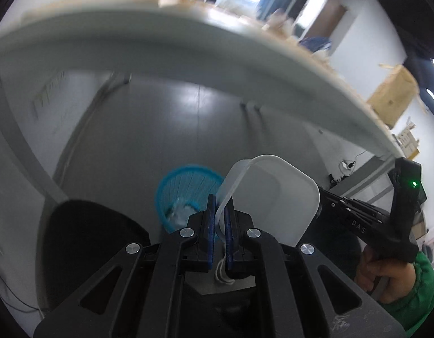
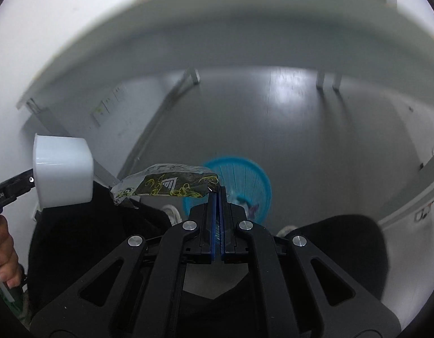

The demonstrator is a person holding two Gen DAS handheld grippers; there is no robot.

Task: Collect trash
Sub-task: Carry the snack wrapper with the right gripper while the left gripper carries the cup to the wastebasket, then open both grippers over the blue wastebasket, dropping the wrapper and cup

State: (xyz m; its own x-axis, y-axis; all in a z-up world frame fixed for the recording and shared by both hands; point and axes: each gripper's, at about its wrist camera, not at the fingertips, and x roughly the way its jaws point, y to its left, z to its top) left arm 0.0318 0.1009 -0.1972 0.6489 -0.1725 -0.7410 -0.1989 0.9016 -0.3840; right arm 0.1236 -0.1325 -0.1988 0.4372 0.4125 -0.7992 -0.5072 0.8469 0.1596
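Observation:
My left gripper (image 1: 219, 211) is shut on the rim of a white translucent plastic container (image 1: 269, 194), held above the floor. The same container (image 2: 63, 173) shows at the left of the right wrist view, on the other gripper's fingers. My right gripper (image 2: 217, 197) is shut on the corner of a crinkled dark green and silver snack wrapper (image 2: 166, 186) that sticks out to the left. A blue plastic waste basket (image 1: 186, 194) stands on the grey floor below both grippers, with some trash at its bottom. In the right wrist view the basket (image 2: 245, 183) lies just beyond the fingertips.
A white table edge (image 1: 188, 50) arcs overhead in both views, with table legs (image 2: 326, 80) beyond. The person's dark trouser legs (image 2: 90, 239) and shoes flank the basket. A hand in a green sleeve (image 1: 408, 278) holds the right gripper handle.

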